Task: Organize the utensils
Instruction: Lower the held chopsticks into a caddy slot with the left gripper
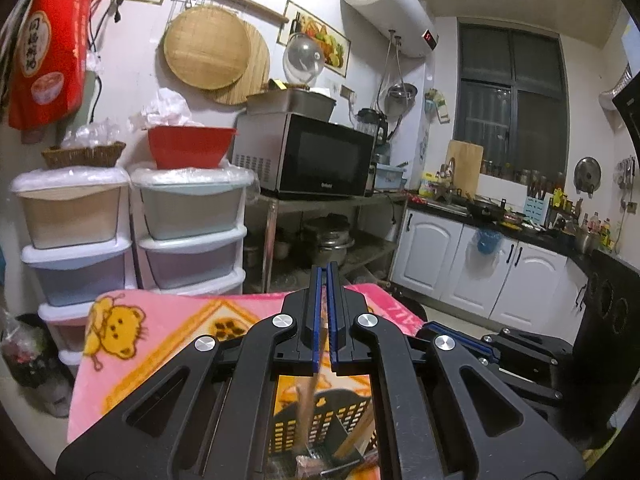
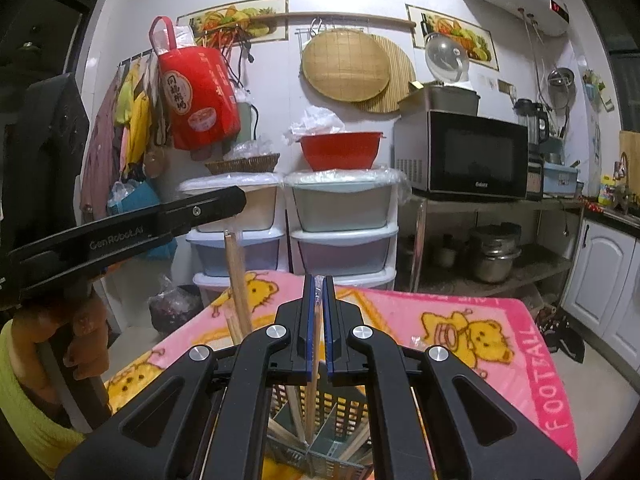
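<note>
"GenRobot.AI" reads in pale letters along the black left gripper [image 2: 132,236] arm, and "Galanz" sits under the microwave [image 2: 466,156] door. The pink blanket [image 2: 536,364] spells "FOOTBALL" down its edge, while the red bag [image 2: 198,98] carries Chinese characters too distorted to read surely.

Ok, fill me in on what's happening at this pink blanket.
A person is sorting utensils with a handheld gripper in each hand. The left gripper is shut on a wooden utensil whose lower end hangs over a black slotted basket. The right gripper is shut on a chopstick standing in the same divided basket, where other chopsticks already stand. The basket sits on a pink bear-print blanket.
</note>
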Available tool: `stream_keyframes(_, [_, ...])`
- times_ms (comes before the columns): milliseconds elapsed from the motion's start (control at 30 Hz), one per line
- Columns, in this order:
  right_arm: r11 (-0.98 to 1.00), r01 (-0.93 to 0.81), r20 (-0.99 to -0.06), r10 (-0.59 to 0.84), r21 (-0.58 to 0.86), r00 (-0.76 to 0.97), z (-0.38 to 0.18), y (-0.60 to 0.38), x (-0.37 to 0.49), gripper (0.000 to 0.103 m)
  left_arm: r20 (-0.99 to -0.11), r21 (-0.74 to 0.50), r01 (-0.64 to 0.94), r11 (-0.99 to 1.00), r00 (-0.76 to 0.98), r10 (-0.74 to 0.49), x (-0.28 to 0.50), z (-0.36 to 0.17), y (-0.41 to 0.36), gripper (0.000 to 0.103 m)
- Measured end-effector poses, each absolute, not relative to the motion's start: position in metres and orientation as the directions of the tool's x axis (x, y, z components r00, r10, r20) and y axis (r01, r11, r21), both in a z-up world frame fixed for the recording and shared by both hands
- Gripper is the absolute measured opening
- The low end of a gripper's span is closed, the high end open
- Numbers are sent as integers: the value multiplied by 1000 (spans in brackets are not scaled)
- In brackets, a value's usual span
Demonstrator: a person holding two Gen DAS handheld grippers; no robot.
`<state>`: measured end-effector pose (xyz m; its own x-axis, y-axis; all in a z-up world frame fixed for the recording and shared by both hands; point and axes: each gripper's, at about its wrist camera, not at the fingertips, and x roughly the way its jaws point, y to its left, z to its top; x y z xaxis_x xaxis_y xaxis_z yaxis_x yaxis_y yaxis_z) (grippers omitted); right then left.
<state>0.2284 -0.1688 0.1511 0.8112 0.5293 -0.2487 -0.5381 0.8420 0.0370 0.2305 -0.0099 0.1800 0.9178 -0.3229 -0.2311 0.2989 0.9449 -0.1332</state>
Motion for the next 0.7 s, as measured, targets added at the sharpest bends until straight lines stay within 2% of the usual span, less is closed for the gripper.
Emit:
stream_keyframes(267, [846,-529,-275,524,63,806,141,-172,230,5,-262,-149,295,944,909,-325,234,165,-8,1])
stream_keyframes(400, [850,-521,-279,519,71,808,138,-176,228,14,-271,-163,292,942,905,-327,233,160,-5,1])
stream_keyframes(567, [854,-515,-285,514,80,809,136,-180,227,14,-283,-171,286,943,902,-325,230,154,-3,1])
stream_keyframes(700, [856,-510,-292,510,84,809,132,-184,224,18,-294,-176,279,944,900,-321,229,150,-1,1])
